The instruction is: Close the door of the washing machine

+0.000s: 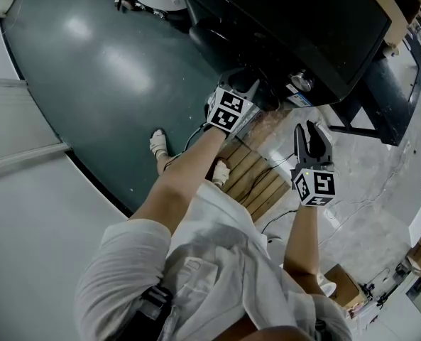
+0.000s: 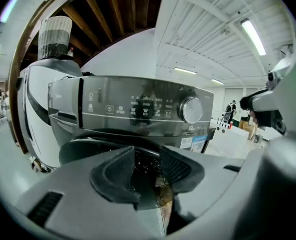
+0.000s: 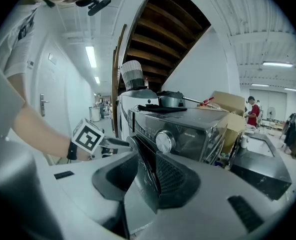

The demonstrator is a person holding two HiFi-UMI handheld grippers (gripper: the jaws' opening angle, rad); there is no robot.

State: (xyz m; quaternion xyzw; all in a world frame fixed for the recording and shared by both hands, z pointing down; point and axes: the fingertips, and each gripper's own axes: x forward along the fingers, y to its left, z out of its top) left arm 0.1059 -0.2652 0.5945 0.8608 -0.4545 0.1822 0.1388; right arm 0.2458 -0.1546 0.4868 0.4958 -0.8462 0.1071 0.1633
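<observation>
Left gripper (image 2: 147, 171): jaws apart, nothing clamped. The dark, glinting surface seen through the gap cannot be identified.

Right gripper (image 3: 145, 176): jaws apart and straddling the edge of the door (image 3: 144, 164). The door lies close against the right-hand pad, with a gap showing at the other pad. No clamping is seen.

The door is swung out from the front of the washing machine (image 3: 187, 129). In the right gripper view it is edge-on, with the edge towards the camera and the long line running top to bottom, tilted slightly. Its lower part is cut off behind the gripper body. Its hinge is not visible.

In the head view, both grippers point at the machine's front above a wooden pallet (image 1: 256, 180). The door there is lost in shadow.

The control panel's knob (image 2: 191, 109) is clear, but the panel lettering is too small to read. The items on top of the machine are indistinct.
</observation>
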